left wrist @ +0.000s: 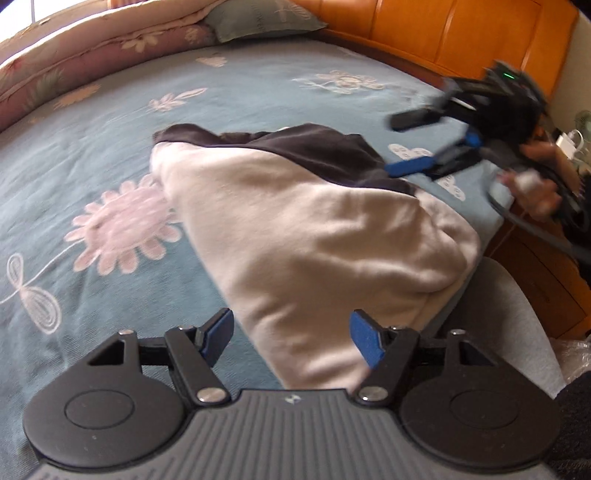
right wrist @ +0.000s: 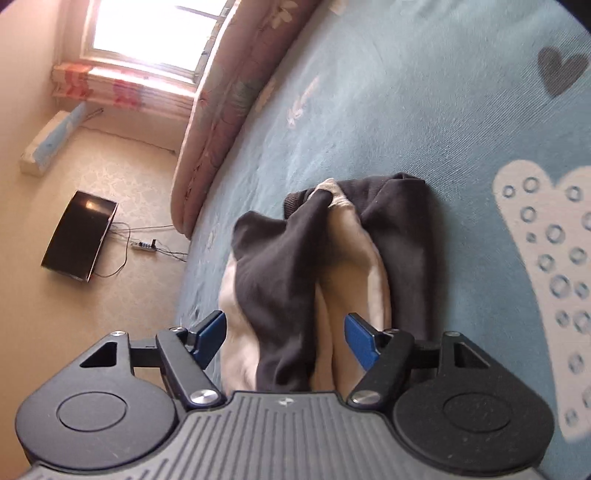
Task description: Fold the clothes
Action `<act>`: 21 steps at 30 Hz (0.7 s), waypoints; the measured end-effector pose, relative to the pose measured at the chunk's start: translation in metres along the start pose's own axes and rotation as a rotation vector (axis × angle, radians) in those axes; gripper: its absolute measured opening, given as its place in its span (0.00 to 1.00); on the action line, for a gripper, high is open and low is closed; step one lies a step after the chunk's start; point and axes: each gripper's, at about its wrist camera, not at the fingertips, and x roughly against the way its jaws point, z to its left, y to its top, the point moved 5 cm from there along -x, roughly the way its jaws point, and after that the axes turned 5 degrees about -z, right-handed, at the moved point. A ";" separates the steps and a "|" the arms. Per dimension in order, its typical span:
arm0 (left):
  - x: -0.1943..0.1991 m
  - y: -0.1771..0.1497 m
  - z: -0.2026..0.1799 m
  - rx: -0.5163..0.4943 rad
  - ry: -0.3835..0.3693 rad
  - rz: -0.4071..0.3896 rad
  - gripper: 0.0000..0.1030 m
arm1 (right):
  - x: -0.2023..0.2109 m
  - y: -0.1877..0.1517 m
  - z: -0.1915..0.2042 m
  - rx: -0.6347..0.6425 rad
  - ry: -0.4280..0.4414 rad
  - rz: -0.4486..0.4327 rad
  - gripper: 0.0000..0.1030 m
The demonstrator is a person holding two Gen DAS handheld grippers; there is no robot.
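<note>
A cream and dark brown garment [left wrist: 295,229] lies bunched on the blue flowered bed sheet [left wrist: 92,147], its dark part on the far side. My left gripper [left wrist: 291,339] hovers open over the near cream end, its blue pads apart and pressing nothing. In the left wrist view my right gripper [left wrist: 391,144] hangs open at the garment's right side, just above the dark cloth, held by a hand [left wrist: 532,188]. In the right wrist view the right gripper [right wrist: 285,338] is open above the garment [right wrist: 295,266], with dark and cream folds showing between its fingers [right wrist: 360,339] but not gripped.
A rolled pink quilt [left wrist: 92,48] and a teal pillow [left wrist: 258,18] lie at the bed's far side. An orange wooden headboard [left wrist: 443,33] stands at the right. The person's grey-clad leg [left wrist: 517,325] is at the bed edge. On the floor lie a black panel [right wrist: 79,236] and a power strip [right wrist: 146,245].
</note>
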 end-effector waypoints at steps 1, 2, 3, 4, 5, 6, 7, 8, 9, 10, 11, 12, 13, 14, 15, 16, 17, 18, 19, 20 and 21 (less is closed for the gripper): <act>0.001 0.002 0.003 0.012 0.003 -0.003 0.67 | 0.006 -0.003 0.002 0.006 0.009 -0.009 0.73; 0.002 0.005 0.003 0.019 0.001 -0.008 0.67 | 0.013 -0.006 0.004 0.013 0.018 -0.018 0.73; 0.002 0.007 0.003 0.026 0.000 -0.014 0.67 | 0.014 -0.006 0.005 0.016 0.015 -0.028 0.74; 0.002 0.010 0.002 0.033 -0.002 -0.020 0.67 | 0.016 -0.005 0.005 0.019 0.011 -0.039 0.74; 0.002 0.011 0.000 0.039 -0.009 -0.026 0.67 | 0.015 -0.003 0.004 0.014 0.012 -0.047 0.74; 0.002 0.012 -0.003 0.044 -0.017 -0.031 0.67 | 0.011 -0.001 0.002 0.004 0.018 -0.047 0.74; 0.001 0.013 -0.007 0.046 -0.030 -0.030 0.67 | 0.007 0.002 0.000 -0.007 0.025 -0.047 0.74; 0.000 0.013 -0.011 0.039 -0.039 -0.028 0.68 | 0.000 0.005 -0.002 -0.015 0.031 -0.043 0.74; -0.001 0.012 -0.016 0.023 -0.044 -0.024 0.68 | -0.008 0.009 -0.003 -0.018 0.022 -0.037 0.74; -0.001 0.011 -0.020 0.004 -0.041 -0.020 0.68 | -0.017 0.013 -0.005 -0.021 0.011 -0.029 0.74; -0.002 0.009 -0.022 -0.011 -0.035 -0.015 0.68 | -0.026 0.016 -0.006 -0.024 0.001 -0.022 0.74; -0.002 0.007 -0.024 -0.022 -0.029 -0.010 0.68 | -0.034 0.018 -0.008 -0.034 0.001 -0.011 0.74; -0.002 0.005 -0.024 -0.030 -0.027 -0.008 0.68 | -0.042 0.019 -0.010 -0.043 0.001 0.001 0.74; -0.002 0.002 -0.025 -0.035 -0.028 -0.007 0.68 | -0.048 0.021 -0.009 -0.051 0.015 0.007 0.74; -0.002 0.000 -0.025 -0.041 -0.030 -0.005 0.68 | -0.051 0.022 -0.005 -0.045 0.039 0.017 0.76; -0.002 -0.003 -0.026 -0.048 -0.031 -0.004 0.68 | -0.052 0.022 0.002 -0.033 0.073 0.024 0.76; -0.002 -0.005 -0.029 -0.065 -0.034 -0.003 0.68 | -0.052 0.023 0.009 -0.017 0.107 0.025 0.76; -0.003 -0.008 -0.033 -0.084 -0.040 -0.001 0.68 | -0.051 0.024 0.015 0.012 0.115 0.020 0.79; -0.006 -0.010 -0.040 -0.105 -0.052 0.003 0.68 | -0.054 0.024 0.014 0.033 0.073 0.028 0.81; -0.008 -0.012 -0.046 -0.125 -0.061 0.003 0.68 | -0.059 0.023 0.009 0.030 0.036 0.048 0.81; -0.012 -0.013 -0.054 -0.153 -0.067 -0.004 0.68 | -0.064 0.021 0.003 0.027 0.000 0.069 0.80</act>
